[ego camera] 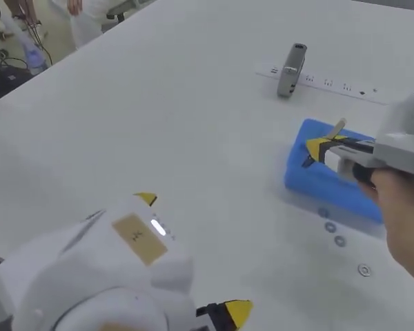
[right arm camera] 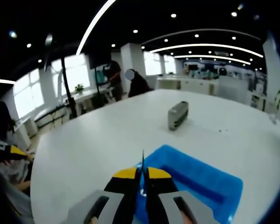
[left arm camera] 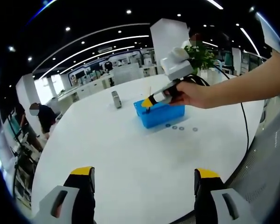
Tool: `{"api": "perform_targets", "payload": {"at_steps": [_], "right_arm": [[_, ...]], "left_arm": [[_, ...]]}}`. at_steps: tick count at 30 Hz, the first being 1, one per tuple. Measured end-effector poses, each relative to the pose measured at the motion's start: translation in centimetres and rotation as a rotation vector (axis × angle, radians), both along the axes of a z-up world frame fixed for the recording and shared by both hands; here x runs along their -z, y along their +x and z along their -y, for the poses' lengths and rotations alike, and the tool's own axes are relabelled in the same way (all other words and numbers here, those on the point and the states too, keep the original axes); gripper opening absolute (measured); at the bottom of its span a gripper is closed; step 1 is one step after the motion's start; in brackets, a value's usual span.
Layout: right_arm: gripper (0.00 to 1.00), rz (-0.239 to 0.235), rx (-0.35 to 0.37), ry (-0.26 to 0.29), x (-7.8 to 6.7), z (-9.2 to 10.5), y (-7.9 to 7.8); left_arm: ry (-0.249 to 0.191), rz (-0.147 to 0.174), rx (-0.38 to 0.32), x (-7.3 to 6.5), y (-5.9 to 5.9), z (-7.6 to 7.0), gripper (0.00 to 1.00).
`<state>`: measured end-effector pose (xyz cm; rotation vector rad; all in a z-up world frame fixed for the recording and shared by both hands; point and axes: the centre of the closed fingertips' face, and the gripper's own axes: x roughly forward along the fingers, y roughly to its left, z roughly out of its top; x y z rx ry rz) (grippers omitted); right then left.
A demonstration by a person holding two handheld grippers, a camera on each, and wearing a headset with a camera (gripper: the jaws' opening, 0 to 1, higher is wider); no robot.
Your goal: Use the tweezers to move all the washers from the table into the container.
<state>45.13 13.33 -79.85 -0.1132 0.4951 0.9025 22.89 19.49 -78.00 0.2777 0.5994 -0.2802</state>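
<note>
Tweezers [right arm camera: 143, 161] clamped in my right hand-held gripper [right arm camera: 142, 174] hang over the blue container [ego camera: 317, 183], with washers [ego camera: 339, 241] lying on the worktop [ego camera: 193, 124] at its 5 o'clock and my left hand-held gripper [left arm camera: 144, 172] gaping idle; next, I judge, lower slowly and pinch one washer's rim.

The head camera looked steeply down on the white table [ego camera: 159, 124], close above the left gripper [ego camera: 193, 255]. The left gripper's camera sat low near the table's edge, facing across to the blue container [left arm camera: 159, 114] and the right gripper [left arm camera: 148, 102], well apart. The right gripper's camera hung just above that container, sighting along its clamped tweezers [right arm camera: 143, 163] toward a grey device [right arm camera: 178, 115]. All three views shared container and device.
</note>
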Motion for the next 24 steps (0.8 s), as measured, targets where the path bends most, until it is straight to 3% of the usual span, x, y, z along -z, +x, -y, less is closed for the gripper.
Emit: {"api": "perform_targets", "payload": {"at_steps": [2, 14, 20, 24], "right_arm": [[0.02, 0.024, -0.007, 0.002, 0.0, -0.1, 0.1], [0.03, -0.020, -0.011, -0.003, 0.0, 0.2, -0.1], [0.02, 0.010, -0.022, 0.013, -2.5, 0.7, -0.6], [0.02, 0.037, -0.039, 0.025, -4.0, 1.1, -1.8]], "left_arm": [[0.004, -0.001, 0.001, 0.0, 0.0, 0.0, 0.90], [0.013, -0.006, 0.002, 0.2, 0.0, -0.1, 0.90], [0.013, -0.002, -0.002, 0.1, 0.0, -0.1, 0.90], [0.013, 0.003, -0.001, 0.1, 0.0, -0.1, 0.90]]}}
